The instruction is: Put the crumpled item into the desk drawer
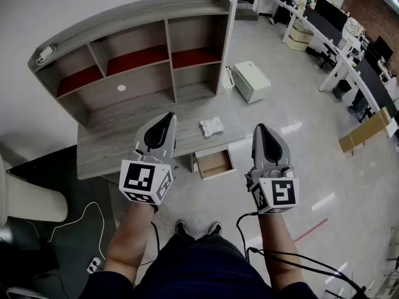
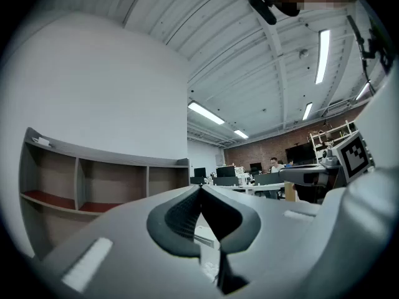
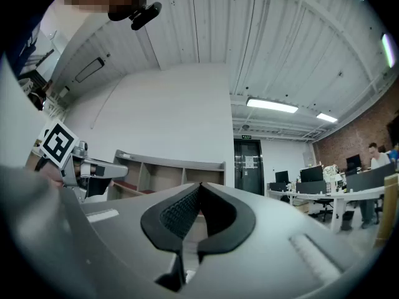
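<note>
The crumpled white item (image 1: 212,126) lies on the grey wooden desk (image 1: 118,143), near its right front edge. Just below that edge a small drawer (image 1: 214,164) stands pulled open, with nothing visible inside. My left gripper (image 1: 169,116) is held above the desk front, left of the crumpled item, its jaws shut on nothing. My right gripper (image 1: 259,128) hovers over the floor to the right of the drawer, also shut and empty. In the left gripper view the left gripper (image 2: 201,189) has its pads touching; in the right gripper view the right gripper (image 3: 200,186) looks the same.
A shelf hutch (image 1: 134,55) with red-backed compartments stands on the desk's back. On the floor are a white boxy unit (image 1: 250,81), a cable with a power strip (image 1: 93,265) and cardboard (image 1: 368,129). A white chair (image 1: 28,198) sits at the left. Office desks (image 1: 336,36) fill the far right.
</note>
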The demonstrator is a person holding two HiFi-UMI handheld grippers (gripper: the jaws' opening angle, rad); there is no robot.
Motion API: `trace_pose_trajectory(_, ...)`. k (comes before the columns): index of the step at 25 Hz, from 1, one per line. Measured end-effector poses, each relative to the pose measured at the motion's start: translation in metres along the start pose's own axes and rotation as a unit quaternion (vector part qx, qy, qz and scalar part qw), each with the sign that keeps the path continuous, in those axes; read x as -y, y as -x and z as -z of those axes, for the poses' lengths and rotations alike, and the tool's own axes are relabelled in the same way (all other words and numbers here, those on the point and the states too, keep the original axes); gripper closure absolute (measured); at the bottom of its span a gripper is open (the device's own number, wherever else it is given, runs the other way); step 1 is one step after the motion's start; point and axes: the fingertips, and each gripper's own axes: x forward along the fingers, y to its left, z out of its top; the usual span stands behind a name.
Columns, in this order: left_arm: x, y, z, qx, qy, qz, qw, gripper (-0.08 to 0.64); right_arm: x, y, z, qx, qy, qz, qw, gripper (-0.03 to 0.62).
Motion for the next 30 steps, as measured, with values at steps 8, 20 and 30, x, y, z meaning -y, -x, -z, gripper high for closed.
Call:
trace_pose_trajectory(8,0.020,0.004,0.000,-0.003,-0.004,-0.006,1.0000,0.557,0.012,0.013,0.000,0.010,-0.016,-0.005,1.000,0.586)
trace_pose_trajectory(20,0.052,0.010,-0.001,-0.008,-0.018,-0.037,0.9991,0.557,0.039,0.033,0.007,0.019,-0.035,-0.026,0.999,0.586)
trace_pose_trajectory(30,0.054,0.015,0.017,-0.029,-0.020,-0.053,0.9980,0.557,0.043,0.031,0.030,0.001,-0.050,-0.034,0.998,0.586)
